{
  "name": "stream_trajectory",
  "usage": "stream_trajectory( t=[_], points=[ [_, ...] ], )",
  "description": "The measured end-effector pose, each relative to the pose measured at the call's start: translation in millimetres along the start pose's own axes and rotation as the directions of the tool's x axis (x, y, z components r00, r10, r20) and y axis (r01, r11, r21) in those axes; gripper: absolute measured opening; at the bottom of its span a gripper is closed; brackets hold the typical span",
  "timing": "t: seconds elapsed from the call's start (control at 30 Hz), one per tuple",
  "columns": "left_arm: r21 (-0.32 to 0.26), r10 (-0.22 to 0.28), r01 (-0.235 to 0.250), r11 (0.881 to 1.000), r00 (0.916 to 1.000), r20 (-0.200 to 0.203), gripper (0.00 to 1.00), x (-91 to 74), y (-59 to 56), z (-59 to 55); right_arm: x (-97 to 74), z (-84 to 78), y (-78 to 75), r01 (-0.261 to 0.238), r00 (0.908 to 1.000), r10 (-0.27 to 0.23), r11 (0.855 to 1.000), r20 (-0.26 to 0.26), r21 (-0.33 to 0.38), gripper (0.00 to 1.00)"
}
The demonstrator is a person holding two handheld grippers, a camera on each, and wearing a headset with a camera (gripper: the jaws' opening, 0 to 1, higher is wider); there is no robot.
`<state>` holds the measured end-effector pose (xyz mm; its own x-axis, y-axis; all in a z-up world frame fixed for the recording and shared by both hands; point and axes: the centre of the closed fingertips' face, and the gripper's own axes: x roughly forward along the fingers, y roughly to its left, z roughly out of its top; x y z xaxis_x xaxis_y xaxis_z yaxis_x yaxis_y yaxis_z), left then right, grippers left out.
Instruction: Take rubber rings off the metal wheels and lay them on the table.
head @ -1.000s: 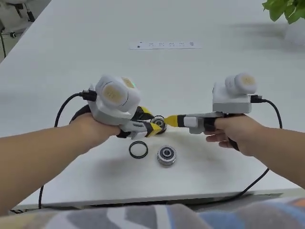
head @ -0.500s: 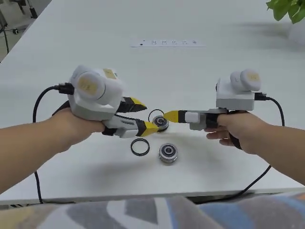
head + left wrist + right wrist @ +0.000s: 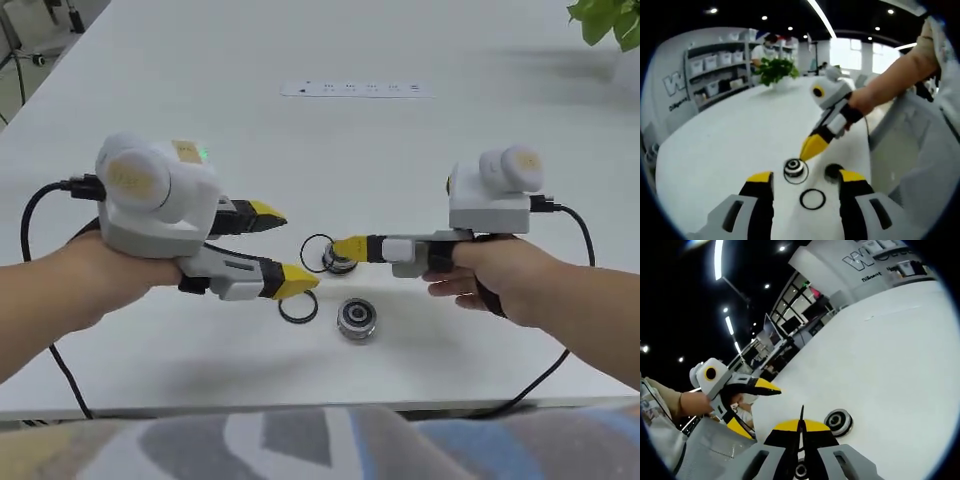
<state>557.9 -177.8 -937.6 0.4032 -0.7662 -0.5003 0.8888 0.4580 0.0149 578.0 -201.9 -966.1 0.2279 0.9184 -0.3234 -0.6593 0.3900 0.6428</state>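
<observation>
Near the front edge of the white desk (image 3: pixel 450 130), the right gripper (image 3: pixel 345 247) has its yellow-tipped jaws closed together and pressed against a small silver metal wheel (image 3: pixel 340 262). Whether they pinch its rim or merely pin it cannot be told. A thin black rubber ring (image 3: pixel 303 250) sits loose about that wheel's left side, apparently already out of its groove. The left gripper (image 3: pixel 282 247) hovers just beside it, jaws spread wide and empty. Closer to the front edge a second black rubber ring (image 3: pixel 297 322) lies flat on the desk, and just right of it stands a second silver metal wheel (image 3: pixel 357 316), apparently bare.

The step in hand appears to be freeing the loosened ring. It would go best if the right gripper steadies the wheel while the left closes on the ring's free arc alone, away from the metal. The left can then draw the ring off sideways and set it down low beside the other one, since a thin ring may spring or roll.

Compared with half a second ago, the left gripper has drawn back toward the desk's left edge, clear of the wheel, and its jaws stand wider. The right gripper has kept its place.
</observation>
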Motion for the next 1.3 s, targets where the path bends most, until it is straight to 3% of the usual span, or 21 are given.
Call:
stream_trajectory(
  t=[0.4, 0.77, 1.3],
  points=[
    [-0.022, -0.009, 0.009, 1.0, 1.0, 0.0, 0.64, -17.1, -9.4, -11.4, 11.7, -20.4, 14.2, -0.05, 0.9955, 0.05, 0.999, -0.08, 0.012, 0.0],
    [-0.049, 0.003, -0.003, 0.999, 1.0, -0.003, 0.66, -27.1, -9.2, -19.5, 19.4, -37.7, 21.7, -0.076, 0.9865, 0.079, 0.997, -0.144, 0.024, 0.0],
    [-0.066, 0.006, -0.007, 0.998, 0.9999, -0.013, 0.65, -29.4, -10.2, -26.1, 20.0, -45.9, 12.2, -0.044, 0.9838, 0.047, 0.999, -0.173, 0.021, 0.0]
  ],
)
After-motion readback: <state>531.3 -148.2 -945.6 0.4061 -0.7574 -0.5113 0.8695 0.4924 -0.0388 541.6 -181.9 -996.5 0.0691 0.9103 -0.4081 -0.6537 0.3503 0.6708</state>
